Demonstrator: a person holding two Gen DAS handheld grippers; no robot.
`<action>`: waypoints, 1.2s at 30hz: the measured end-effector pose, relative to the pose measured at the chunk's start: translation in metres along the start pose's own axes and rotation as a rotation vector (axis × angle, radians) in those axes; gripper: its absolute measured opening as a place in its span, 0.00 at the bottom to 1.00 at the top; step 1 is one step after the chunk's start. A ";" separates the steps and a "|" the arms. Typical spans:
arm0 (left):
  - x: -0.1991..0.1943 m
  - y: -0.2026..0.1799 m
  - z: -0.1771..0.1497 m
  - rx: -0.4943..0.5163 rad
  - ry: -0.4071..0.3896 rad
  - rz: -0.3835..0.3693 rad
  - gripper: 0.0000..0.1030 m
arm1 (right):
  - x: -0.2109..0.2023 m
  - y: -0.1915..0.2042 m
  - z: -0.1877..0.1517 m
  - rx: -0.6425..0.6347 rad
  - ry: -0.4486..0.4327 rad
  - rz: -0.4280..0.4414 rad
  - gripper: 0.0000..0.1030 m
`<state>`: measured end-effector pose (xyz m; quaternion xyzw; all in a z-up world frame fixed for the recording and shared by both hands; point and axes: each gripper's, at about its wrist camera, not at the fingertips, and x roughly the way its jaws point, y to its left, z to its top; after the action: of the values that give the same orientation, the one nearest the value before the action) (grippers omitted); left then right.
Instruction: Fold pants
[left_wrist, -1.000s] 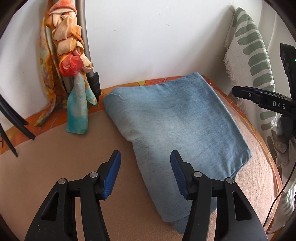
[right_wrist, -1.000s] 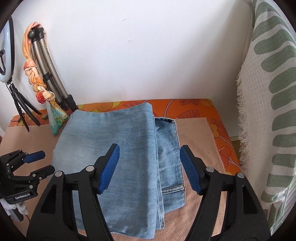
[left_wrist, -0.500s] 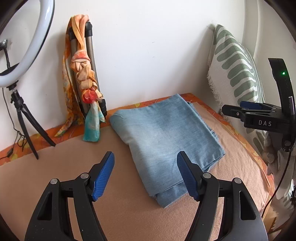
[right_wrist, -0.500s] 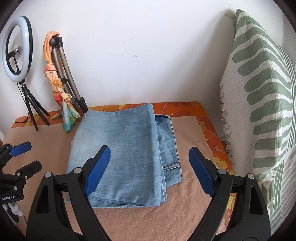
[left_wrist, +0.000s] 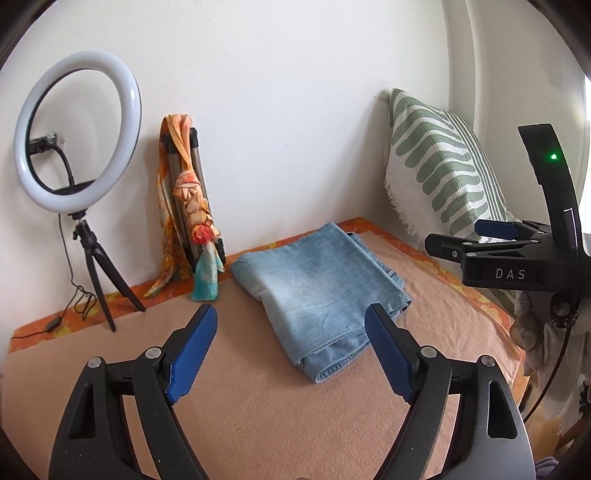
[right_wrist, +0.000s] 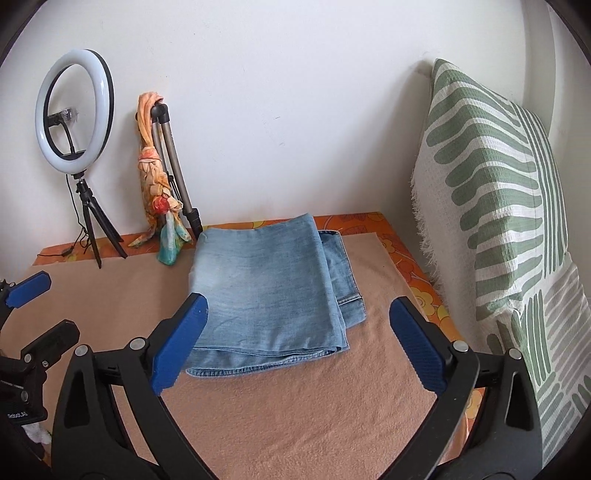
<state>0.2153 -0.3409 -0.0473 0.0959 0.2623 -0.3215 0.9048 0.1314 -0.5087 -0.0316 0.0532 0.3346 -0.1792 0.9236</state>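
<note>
Light blue jeans (left_wrist: 317, 280) (right_wrist: 269, 291) lie folded into a flat rectangle on the tan blanket (left_wrist: 258, 398) (right_wrist: 295, 406), near the back wall. My left gripper (left_wrist: 291, 317) hovers above and in front of the folded jeans, its jaws still opening with nothing between them. My right gripper (right_wrist: 297, 308) also hangs clear of the jeans, jaws spreading wide and empty. In the left wrist view the right gripper (left_wrist: 476, 236) shows at the right edge. The left gripper (right_wrist: 37, 299) appears at the left edge of the right wrist view.
A ring light (left_wrist: 74, 129) on a small tripod stands at the back left. Beside it a folded tripod wrapped in an orange scarf (left_wrist: 188, 206) leans on the wall. A green-striped pillow (right_wrist: 498, 206) bounds the right side. An orange floral cover (right_wrist: 413, 266) edges the blanket.
Both grippers have pulled back and up from the jeans and opened wider. The ring light and more of the blanket have come into view.
</note>
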 end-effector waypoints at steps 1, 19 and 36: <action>-0.006 0.001 -0.002 0.000 -0.002 -0.007 0.80 | -0.005 0.003 -0.004 0.002 0.000 -0.004 0.98; -0.069 0.023 -0.059 -0.010 -0.022 -0.020 0.81 | -0.066 0.058 -0.065 0.027 -0.054 0.010 0.99; -0.083 0.035 -0.085 -0.021 -0.046 0.008 0.84 | -0.061 0.079 -0.089 0.013 -0.100 -0.007 0.99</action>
<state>0.1477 -0.2405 -0.0744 0.0797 0.2444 -0.3174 0.9128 0.0639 -0.3979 -0.0633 0.0491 0.2868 -0.1869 0.9383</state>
